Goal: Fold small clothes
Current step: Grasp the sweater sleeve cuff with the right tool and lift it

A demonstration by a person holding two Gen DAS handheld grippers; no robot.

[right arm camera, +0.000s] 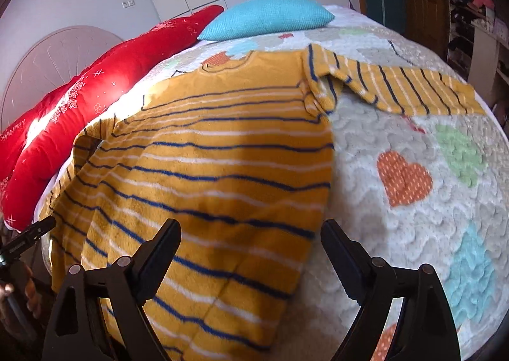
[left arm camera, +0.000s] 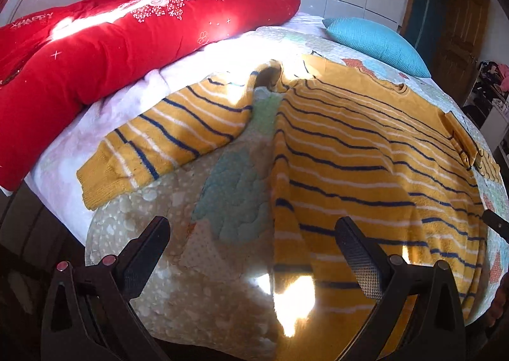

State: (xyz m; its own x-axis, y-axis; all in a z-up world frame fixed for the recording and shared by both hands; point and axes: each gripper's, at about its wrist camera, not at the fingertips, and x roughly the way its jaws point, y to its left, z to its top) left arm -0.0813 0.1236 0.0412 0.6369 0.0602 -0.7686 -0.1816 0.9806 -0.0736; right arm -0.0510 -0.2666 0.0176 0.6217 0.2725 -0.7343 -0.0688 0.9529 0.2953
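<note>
Both grippers, left (left arm camera: 253, 235) and right (right arm camera: 251, 237), hung with jaws spread and empty above the sweater's (right arm camera: 203, 176) hem; it lay flat on the bedspread (right arm camera: 413, 138), sleeves out, likely ready for folding.

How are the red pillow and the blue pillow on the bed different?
The red pillow is long and bulky, while the blue pillow is short and flattish with pointed corners. The red pillow carries white printed patterns and lettering; the blue pillow is plain with a fine knitted-looking texture. Sunlight falls on the red pillow; the blue pillow is evenly lit. Both lie on the bed beyond the striped sweater.
</note>
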